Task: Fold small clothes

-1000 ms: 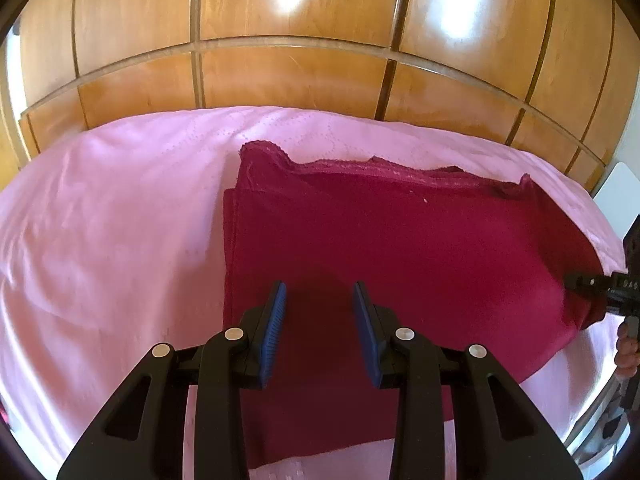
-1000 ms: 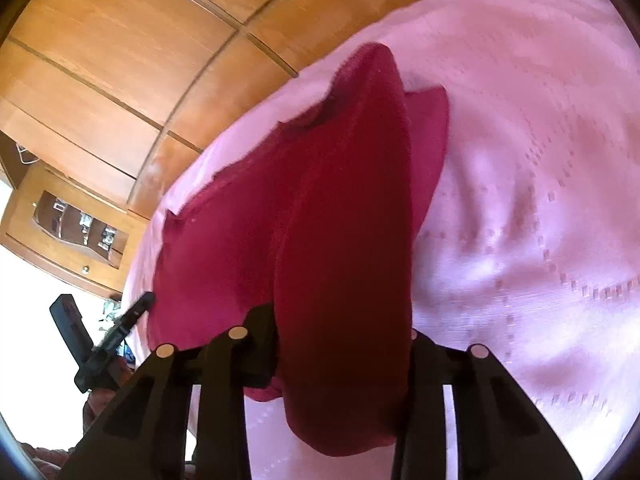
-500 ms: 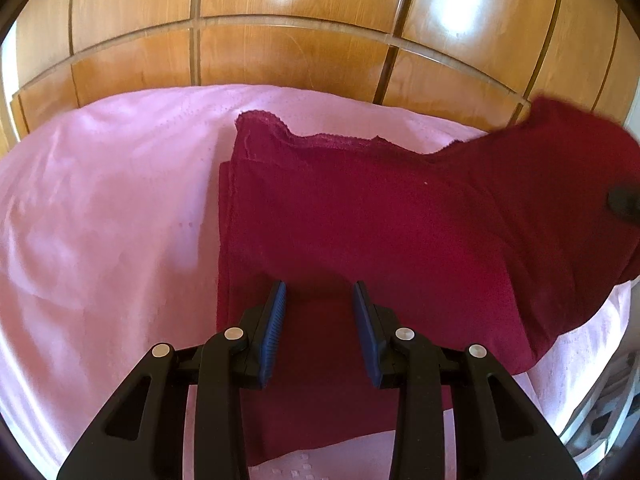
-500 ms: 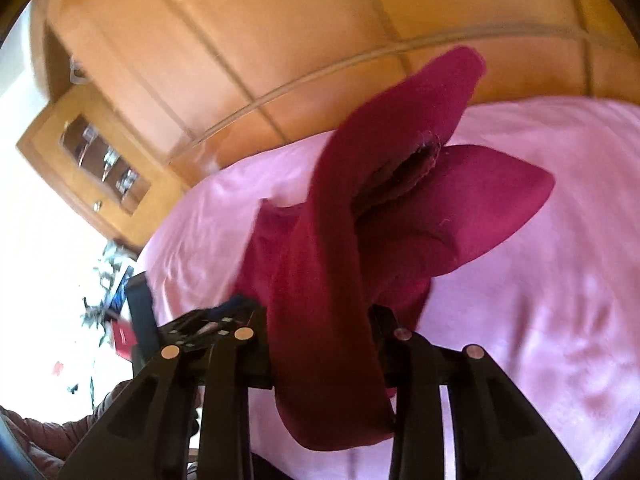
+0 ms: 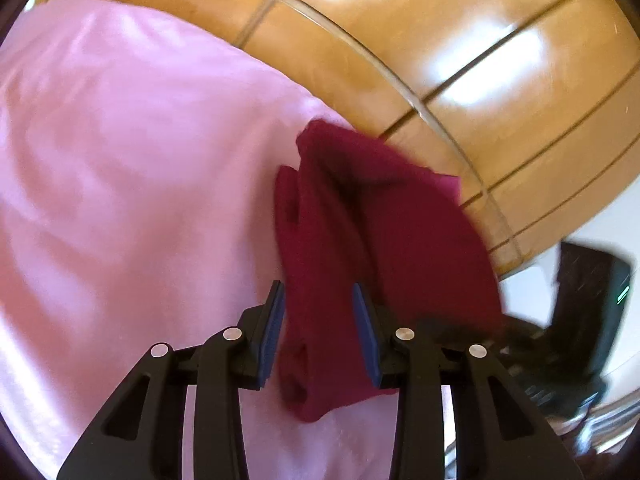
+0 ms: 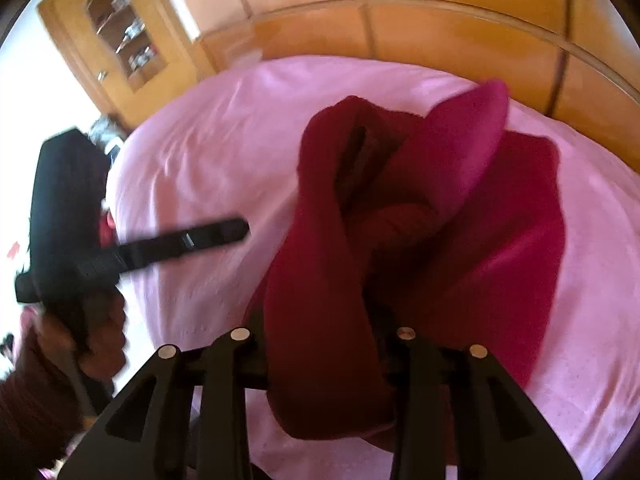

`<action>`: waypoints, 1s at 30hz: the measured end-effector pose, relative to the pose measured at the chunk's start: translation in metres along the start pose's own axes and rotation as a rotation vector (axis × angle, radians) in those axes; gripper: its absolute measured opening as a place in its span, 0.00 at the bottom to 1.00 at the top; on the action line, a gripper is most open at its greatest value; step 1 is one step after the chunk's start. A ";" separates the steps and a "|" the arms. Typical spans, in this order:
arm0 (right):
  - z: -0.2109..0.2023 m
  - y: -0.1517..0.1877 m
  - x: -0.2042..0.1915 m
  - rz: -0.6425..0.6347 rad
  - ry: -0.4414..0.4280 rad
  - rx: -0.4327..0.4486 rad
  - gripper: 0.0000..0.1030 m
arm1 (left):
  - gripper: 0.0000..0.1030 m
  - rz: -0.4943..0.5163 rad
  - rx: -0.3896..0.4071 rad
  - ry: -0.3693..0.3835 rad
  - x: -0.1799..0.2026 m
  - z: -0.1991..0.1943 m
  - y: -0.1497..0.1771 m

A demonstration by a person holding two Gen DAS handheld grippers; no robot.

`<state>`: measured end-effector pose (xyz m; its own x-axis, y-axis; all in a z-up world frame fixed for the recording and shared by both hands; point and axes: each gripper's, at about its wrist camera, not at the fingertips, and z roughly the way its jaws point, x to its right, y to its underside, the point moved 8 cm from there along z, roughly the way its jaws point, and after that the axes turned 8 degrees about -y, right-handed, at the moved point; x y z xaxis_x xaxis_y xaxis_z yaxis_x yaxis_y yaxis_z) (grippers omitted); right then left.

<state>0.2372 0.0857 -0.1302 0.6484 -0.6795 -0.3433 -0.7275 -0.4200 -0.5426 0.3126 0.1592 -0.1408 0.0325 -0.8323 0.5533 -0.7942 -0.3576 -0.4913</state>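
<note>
- Since a moment ago the maroon garment (image 6: 400, 220) has gone from lying flat below the wooden headboard (image 6: 440, 28) to being bunched and lifted, one side swept up and across.
- It now sits as a loose heap of folds, part raised off the bed and part trailing on it. A lighter flap stands up on the headboard side.
- Its near end is wedged in the right gripper (image 6: 320, 320), hanging out past the fingers. Those jaws have just been opening a little, with the cloth between them. The pads are hidden by fabric, but the raised cloth looks carried by this grip.
- From its own camera, the left gripper (image 5: 318, 304) shows its blue pads standing apart with maroon cloth in the gap. Seen from the right wrist, its fingers lie clear of the garment, on the far side from the headboard's right end, so I read it as open and holding nothing.
- The left hand (image 6: 80, 344) grips that tool's handle, well away from the headboard.
- Under everything is the pink bedsheet (image 6: 208, 152), running right up to the headboard.
- As for progress, I'd say a fold is halfway through: the side is carried over but not laid down or squared. Laying it flat, smoothing it and perhaps one more fold remain.
</note>
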 end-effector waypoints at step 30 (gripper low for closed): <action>-0.054 0.091 0.063 -0.039 0.059 0.138 0.32 | 0.61 0.385 -0.021 -0.207 0.096 0.024 0.008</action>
<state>0.1990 -0.0278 -0.1597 0.6581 -0.7003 -0.2765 -0.6617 -0.3628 -0.6561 0.3236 0.0665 -0.1075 -0.1493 -0.9713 0.1849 -0.7840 0.0024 -0.6208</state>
